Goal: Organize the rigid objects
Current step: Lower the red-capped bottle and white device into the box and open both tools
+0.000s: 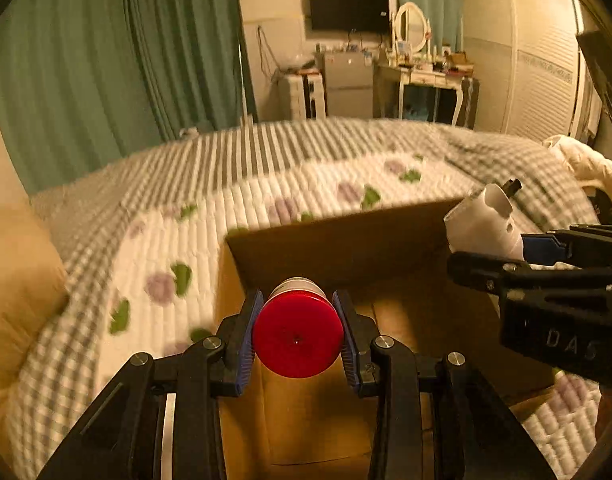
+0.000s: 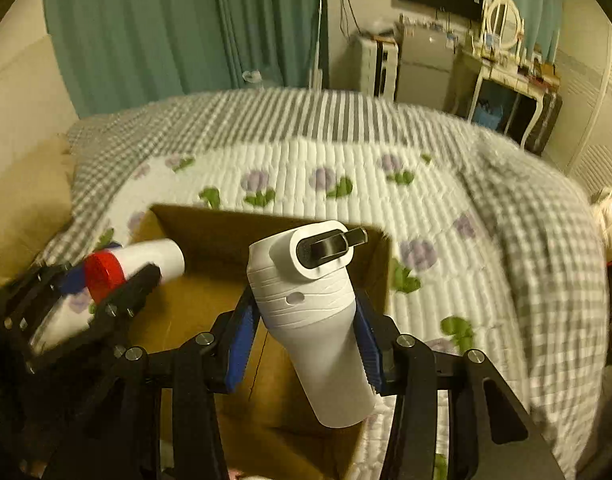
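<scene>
Tools clamp bottles over the box (image 2: 194, 224): left (image 1: 298, 332) red-capped bottle (image 1: 298, 336), right (image 2: 306, 332) white tumbler (image 2: 317, 312), quilt (image 2: 345, 152) blurred.

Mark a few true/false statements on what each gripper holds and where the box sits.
1. The left gripper is shut on a bottle with a red cap. True.
2. The right gripper is open and holds nothing. False: it is shut on a white flask.
3. The cardboard box sits on a quilt with a flower print. True.
4. The red-capped bottle lies on the box floor. False: it is held above the box in the gripper.
5. The curtains are red. False: they are green.
</scene>
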